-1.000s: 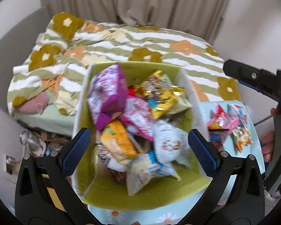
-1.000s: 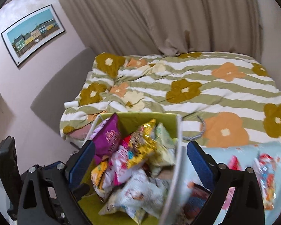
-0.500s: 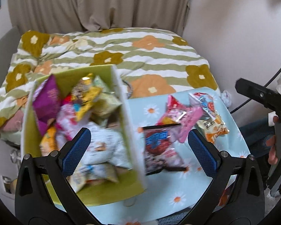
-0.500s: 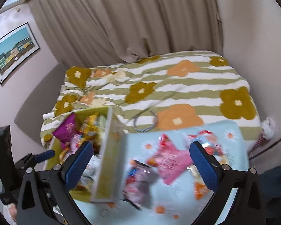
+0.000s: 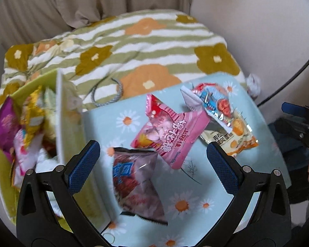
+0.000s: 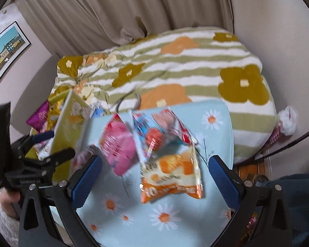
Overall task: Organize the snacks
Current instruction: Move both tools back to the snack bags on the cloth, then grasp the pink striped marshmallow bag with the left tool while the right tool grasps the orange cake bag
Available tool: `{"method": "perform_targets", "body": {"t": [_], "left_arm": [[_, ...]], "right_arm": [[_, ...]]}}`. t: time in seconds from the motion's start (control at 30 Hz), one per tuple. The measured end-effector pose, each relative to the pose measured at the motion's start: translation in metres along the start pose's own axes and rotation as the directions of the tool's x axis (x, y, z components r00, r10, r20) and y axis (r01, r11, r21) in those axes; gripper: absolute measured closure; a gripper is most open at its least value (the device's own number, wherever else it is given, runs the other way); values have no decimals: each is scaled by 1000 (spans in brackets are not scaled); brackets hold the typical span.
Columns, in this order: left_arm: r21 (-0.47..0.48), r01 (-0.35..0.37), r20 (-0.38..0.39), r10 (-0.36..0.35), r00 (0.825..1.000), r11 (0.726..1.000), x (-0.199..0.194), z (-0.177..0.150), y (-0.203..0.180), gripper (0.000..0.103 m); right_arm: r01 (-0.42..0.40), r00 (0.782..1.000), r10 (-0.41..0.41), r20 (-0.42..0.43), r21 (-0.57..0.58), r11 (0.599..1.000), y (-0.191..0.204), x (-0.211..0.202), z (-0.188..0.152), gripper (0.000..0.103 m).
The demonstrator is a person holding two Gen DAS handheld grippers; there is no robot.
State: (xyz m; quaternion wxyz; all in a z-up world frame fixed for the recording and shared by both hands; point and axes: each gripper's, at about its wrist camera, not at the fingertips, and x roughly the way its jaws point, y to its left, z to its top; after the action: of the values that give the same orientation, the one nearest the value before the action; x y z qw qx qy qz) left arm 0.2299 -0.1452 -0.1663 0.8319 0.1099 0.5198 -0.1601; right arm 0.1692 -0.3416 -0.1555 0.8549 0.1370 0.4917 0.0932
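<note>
Left wrist view: the left claw [image 5: 153, 162] gapes wide and empty above a dark packet [image 5: 137, 182] lying lengthwise toward the surface's [image 5: 197, 222] near edge. The pink packet [image 5: 169, 132] slants toward the far right corner. The snack box [image 5: 60, 123] stands at the left edge.

Right wrist view: the right claw [image 6: 155, 178] is wide, empty, over the orange packet [image 6: 171, 178], long axis front-to-back.

The tablecloth [image 5: 226, 187] is pale blue with white, orange-centred daisies. On it lie a pink packet [image 5: 171, 131], an orange-and-white packet [image 6: 173, 177] and a red-and-blue packet [image 5: 214, 103]. The bin [image 5: 70, 127] is lime green; the bedspread [image 6: 175, 61] has green-white stripes and flowers.
</note>
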Motion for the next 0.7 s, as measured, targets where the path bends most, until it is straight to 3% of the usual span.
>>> {"method": "perform_targets", "body": {"t": [0.27,0.7], "left_arm": [[134,4,-128,13,992,991,51,16,-14,0],[292,139,-332,-36,943,946,120,39,-25,0]], "right_arm": [[-57,994,59,-91,28,998,-29,44,-18,0],[-69,986,81,-143,89,994,-40,79,-22,0]]}}
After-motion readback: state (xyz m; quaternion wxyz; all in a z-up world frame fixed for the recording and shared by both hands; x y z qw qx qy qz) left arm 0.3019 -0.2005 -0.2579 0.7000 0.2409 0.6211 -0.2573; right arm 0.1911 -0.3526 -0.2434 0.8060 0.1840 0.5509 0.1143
